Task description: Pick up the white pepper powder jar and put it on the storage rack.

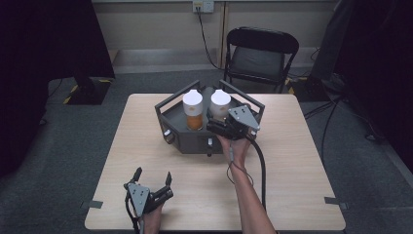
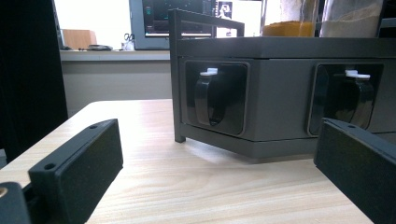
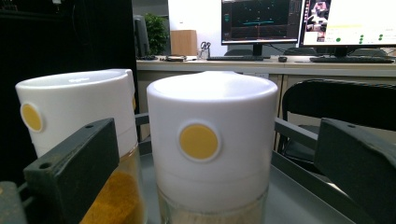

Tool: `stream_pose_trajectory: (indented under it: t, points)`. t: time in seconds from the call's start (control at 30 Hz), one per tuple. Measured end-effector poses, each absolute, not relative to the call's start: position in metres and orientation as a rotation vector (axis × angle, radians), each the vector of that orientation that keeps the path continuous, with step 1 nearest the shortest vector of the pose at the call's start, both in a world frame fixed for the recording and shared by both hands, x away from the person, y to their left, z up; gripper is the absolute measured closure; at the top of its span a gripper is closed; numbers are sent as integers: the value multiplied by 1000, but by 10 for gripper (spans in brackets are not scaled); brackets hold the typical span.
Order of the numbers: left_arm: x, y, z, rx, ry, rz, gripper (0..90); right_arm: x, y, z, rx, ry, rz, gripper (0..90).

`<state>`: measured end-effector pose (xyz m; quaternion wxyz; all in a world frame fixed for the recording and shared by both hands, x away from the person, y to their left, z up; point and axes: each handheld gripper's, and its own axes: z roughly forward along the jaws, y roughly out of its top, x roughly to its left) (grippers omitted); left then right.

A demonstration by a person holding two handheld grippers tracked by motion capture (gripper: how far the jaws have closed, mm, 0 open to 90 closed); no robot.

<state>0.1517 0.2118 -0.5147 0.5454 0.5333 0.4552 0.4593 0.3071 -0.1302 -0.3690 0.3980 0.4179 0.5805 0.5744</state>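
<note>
A dark grey rack (image 1: 195, 141) stands at the table's middle back and carries two white-lidded jars. The left jar (image 1: 193, 109) holds orange powder, the right jar (image 1: 220, 103) a pale powder. My right gripper (image 1: 216, 123) is at the rack's right front, open. In the right gripper view its jaws flank the pale jar (image 3: 219, 102) with gaps on both sides, and the orange jar (image 3: 74, 107) is to the left. My left gripper (image 1: 153, 174) rests open near the front left edge, empty. It faces the rack's front wall (image 2: 280, 93), which has two recessed handles.
A black folding chair (image 1: 260, 53) stands behind the wooden table (image 1: 292, 185). A cable trails from the right gripper across the table's right half. Dark curtains hang at both back corners. Desks with monitors (image 3: 261, 21) are far behind.
</note>
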Motion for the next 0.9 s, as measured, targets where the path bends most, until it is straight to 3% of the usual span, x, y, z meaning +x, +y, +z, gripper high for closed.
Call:
stream_pose_trajectory:
  t: [0.9]
  points:
    - [152, 212, -515, 1266, 1078, 1086, 5, 255, -144, -393, 1006, 1439, 1477, 0]
